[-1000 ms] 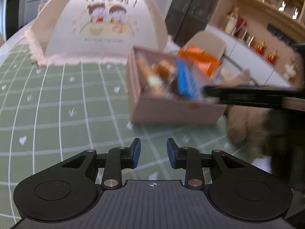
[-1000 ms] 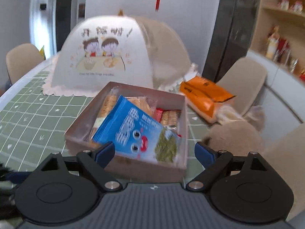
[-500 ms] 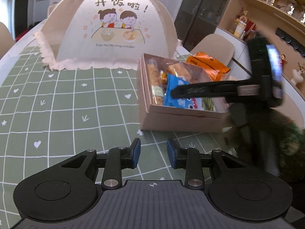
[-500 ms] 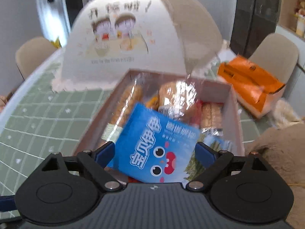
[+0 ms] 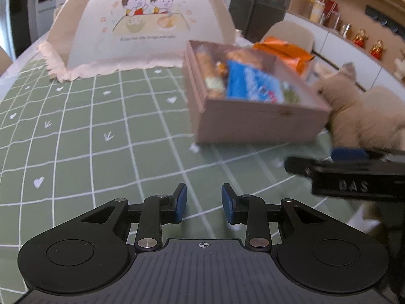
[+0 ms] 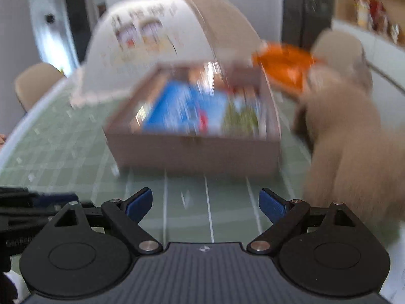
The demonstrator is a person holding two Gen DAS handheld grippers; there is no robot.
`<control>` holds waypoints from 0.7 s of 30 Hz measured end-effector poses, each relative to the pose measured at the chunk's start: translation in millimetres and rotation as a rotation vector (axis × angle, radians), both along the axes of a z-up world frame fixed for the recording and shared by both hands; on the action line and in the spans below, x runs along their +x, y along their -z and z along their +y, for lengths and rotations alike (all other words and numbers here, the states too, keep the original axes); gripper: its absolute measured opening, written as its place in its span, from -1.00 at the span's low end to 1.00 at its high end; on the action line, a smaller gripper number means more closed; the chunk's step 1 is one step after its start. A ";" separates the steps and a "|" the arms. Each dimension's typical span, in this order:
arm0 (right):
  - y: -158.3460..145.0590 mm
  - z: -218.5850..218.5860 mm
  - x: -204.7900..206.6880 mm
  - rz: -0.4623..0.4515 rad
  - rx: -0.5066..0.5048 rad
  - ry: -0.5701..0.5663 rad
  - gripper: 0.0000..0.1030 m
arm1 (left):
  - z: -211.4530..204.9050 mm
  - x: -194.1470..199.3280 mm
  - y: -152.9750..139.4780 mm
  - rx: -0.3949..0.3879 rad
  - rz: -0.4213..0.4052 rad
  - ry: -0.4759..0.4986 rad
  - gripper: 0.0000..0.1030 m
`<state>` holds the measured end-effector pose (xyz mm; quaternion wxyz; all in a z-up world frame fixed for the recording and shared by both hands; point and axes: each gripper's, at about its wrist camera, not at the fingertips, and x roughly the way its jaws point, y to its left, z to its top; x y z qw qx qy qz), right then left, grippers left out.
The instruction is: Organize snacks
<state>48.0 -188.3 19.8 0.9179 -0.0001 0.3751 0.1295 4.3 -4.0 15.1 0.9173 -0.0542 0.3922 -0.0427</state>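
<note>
A pink box (image 5: 253,124) full of snacks stands on the green checked tablecloth (image 5: 88,139); a blue snack packet (image 5: 250,83) lies on top inside it. In the right wrist view the box (image 6: 192,152) and blue packet (image 6: 182,111) are blurred. My left gripper (image 5: 204,204) hovers over the cloth in front of the box, its jaws a little apart and empty. My right gripper (image 6: 205,204) is wide open and empty, short of the box front. It shows side-on at the right of the left wrist view (image 5: 354,174).
A domed mesh food cover (image 5: 141,25) stands behind the box. An orange bag (image 5: 286,53) lies behind the box to the right. A beige plush toy (image 5: 359,114) sits right of the box. Chairs and shelves surround the table.
My right gripper has drawn back from over the box and dropped low in front of it, still open. The left gripper has barely moved.
</note>
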 end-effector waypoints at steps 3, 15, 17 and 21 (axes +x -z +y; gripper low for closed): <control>17.2 3.1 -3.8 0.045 0.019 0.018 0.80 | -6.2 -5.0 12.0 0.039 -0.076 0.012 -0.33; 33.8 8.1 -2.5 -0.049 -0.067 0.051 1.00 | -19.9 -0.8 20.8 0.136 -0.183 0.015 -0.39; 34.7 6.2 -0.5 -0.062 -0.064 0.037 1.00 | -17.6 2.5 20.9 0.121 -0.184 0.011 -0.39; 38.7 3.2 -0.9 -0.110 -0.048 0.068 1.00 | -21.2 4.9 21.0 0.142 -0.184 0.010 -0.39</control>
